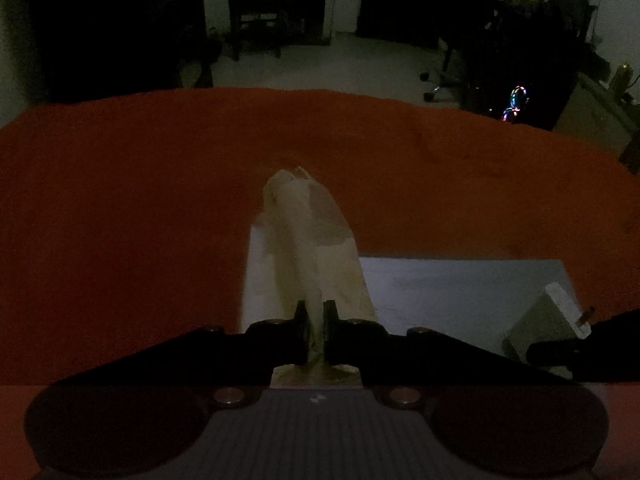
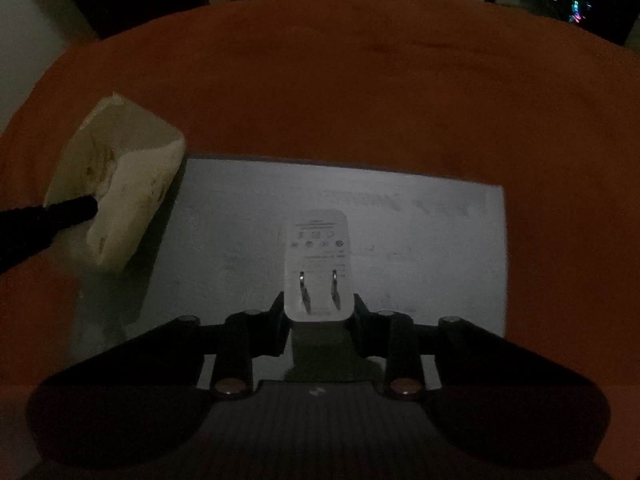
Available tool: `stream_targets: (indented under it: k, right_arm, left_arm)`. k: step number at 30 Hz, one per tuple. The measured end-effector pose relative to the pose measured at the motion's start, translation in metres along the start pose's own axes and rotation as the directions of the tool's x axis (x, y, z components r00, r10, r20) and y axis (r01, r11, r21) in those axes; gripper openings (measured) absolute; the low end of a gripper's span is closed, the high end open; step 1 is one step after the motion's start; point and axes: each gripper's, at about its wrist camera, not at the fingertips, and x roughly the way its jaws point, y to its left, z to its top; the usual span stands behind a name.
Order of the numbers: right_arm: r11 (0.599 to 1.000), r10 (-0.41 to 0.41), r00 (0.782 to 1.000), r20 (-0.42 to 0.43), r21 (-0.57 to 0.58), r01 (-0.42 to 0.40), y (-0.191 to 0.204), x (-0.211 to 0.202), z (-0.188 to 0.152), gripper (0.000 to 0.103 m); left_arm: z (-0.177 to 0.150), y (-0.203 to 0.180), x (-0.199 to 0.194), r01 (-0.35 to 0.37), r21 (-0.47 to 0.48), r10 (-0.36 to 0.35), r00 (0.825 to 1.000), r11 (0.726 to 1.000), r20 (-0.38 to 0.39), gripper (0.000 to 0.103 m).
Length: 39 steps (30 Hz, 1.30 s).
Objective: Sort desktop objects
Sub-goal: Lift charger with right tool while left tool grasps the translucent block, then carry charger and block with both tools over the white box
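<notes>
My left gripper (image 1: pixel 316 326) is shut on a cream tissue pack (image 1: pixel 310 240), pinching its near end and holding it out over the orange cloth. The pack also shows in the right wrist view (image 2: pixel 120 188), at the left edge of a grey board (image 2: pixel 420 240), with a left finger (image 2: pixel 68 210) against it. My right gripper (image 2: pixel 318 312) is shut on a white plug charger (image 2: pixel 318 256), prongs up, held just above the grey board. In the left wrist view the charger (image 1: pixel 548 328) shows at the right, over the board (image 1: pixel 440 292).
An orange cloth (image 1: pixel 120 200) covers the table. Beyond its far edge are a dark wooden chair (image 1: pixel 256 4), an office chair base (image 1: pixel 436 80) and a lit computer case (image 1: pixel 516 104). The room is dim.
</notes>
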Motion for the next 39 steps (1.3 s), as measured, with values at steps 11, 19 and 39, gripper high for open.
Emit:
stream_targets:
  k: [11,19,39]
  right_arm:
    - [0.999,0.016,0.996,0.091,0.028,-0.019,0.004,-0.066,-0.027,0.032]
    - [0.996,0.05,0.993,0.107,0.062,-0.057,0.004,-0.089,-0.033,0.032]
    - [0.982,0.179,0.968,0.174,0.023,-0.186,0.028,-0.169,-0.098,0.032]
  left_arm:
    - [-0.015,-0.011,-0.065,0.016,0.057,-0.018,0.999,0.998,0.039,0.003]
    - [-0.029,-0.005,-0.093,0.041,0.005,-0.041,0.998,0.999,0.051,0.003]
    - [-0.065,-0.037,-0.202,0.204,0.08,-0.212,0.971,0.976,0.11,0.002]
